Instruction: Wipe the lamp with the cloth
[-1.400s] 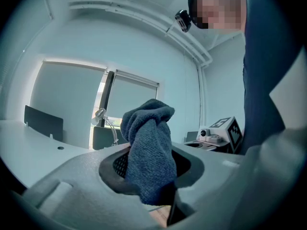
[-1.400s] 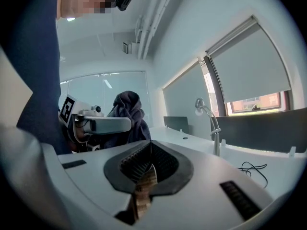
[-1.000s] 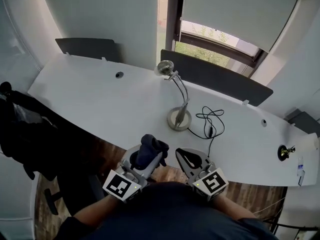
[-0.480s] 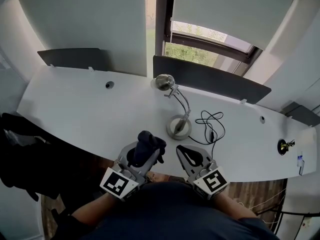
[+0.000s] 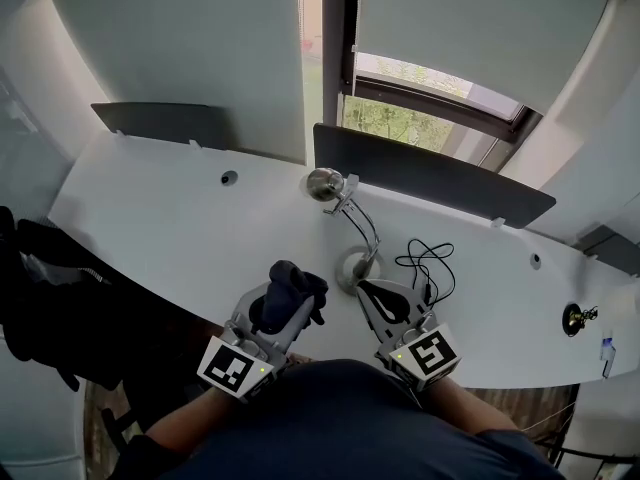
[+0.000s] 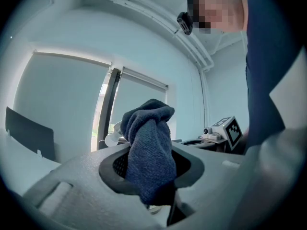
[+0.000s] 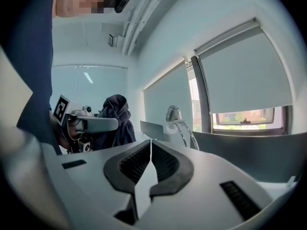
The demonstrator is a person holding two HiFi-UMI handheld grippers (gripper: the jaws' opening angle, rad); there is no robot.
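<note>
Left tool [image 5: 292, 308] is clamped on a dark blue knitted cloth [image 5: 290, 286]; the left gripper view shows the cloth bunched up between the jaws and bulging out above them, not touching anything else. Right tool [image 5: 375, 296] has its jaws pressed together with nothing between them, per the right gripper view. Both tools sit side by side at the near edge of the curved white worktop [image 5: 170, 208]. The small silver gooseneck desk lamp [image 5: 352, 266] stands upright just beyond the right tool, round base on the worktop and shiny head bent toward the dark grey divider panel [image 5: 430, 173] at the back. The cloth is near the lamp base but clearly apart from it, so wiping hasn't begun. A tangled black cable [image 5: 425, 260] lies just right of the base, close to the right tool. Likely risks: the lamp looks light with a thin neck, so a sideways push from the cloth could slide or tip it with nothing bracing it. The right tool would need to open first to steady the neck or base. The cloth seems pinched only at a fold, so dragging over the head could pull it loose. The cable could snag on the right tool and tug the lamp.
</note>
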